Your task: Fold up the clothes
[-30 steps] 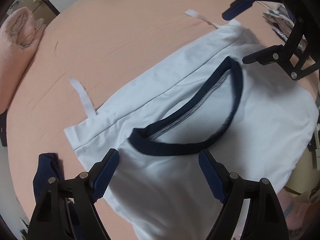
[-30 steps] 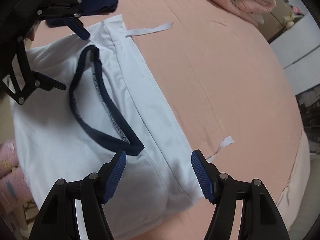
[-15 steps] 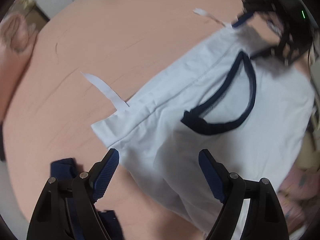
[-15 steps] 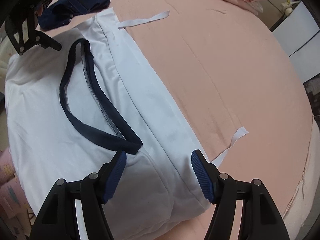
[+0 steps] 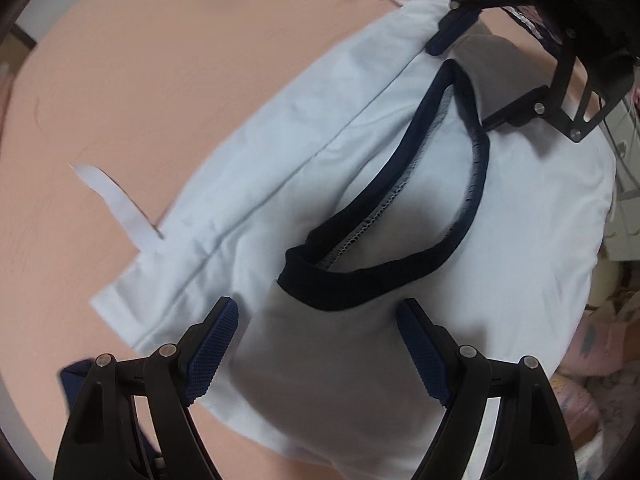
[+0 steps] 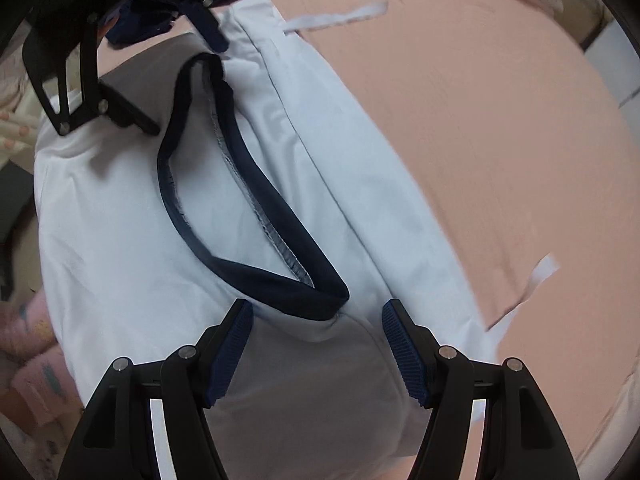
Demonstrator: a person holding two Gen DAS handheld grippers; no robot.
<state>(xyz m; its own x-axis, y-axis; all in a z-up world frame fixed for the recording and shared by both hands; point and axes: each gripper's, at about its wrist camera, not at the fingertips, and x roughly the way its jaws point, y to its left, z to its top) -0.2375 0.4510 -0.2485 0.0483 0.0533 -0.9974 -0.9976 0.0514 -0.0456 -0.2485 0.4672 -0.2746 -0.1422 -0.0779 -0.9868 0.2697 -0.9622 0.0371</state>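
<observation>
- Left wrist view: the left gripper [image 5: 316, 344] is seen pointing down over a white garment [image 5: 500, 240] with a navy neckband [image 5: 404, 276], its jaws standing wide apart with nothing between the pads.
- The garment is laid flat on a peach bedsheet [image 5: 160, 80], near the edge of the bed, with two white ties [image 5: 120, 204] trailing from its folded hem onto the sheet.
- In the right wrist view, the right gripper [image 6: 316, 344] is seen hanging over the opposite end of the same neckband, jaws likewise parted and empty; cloth lies beneath the pads, but no pinch is made.
- A dark blue garment [image 6: 136, 24] is seen lying beyond the white one, partly hidden behind the left gripper.
- The step in hand is judged to be the reach for a grasp: both grippers are set at the shoulders, either side of the neck opening.
- Next, a descent onto the cloth and a closing of both jaws on the fabric would be called for, so that the top edge can be lifted evenly and carried over for the fold.
</observation>
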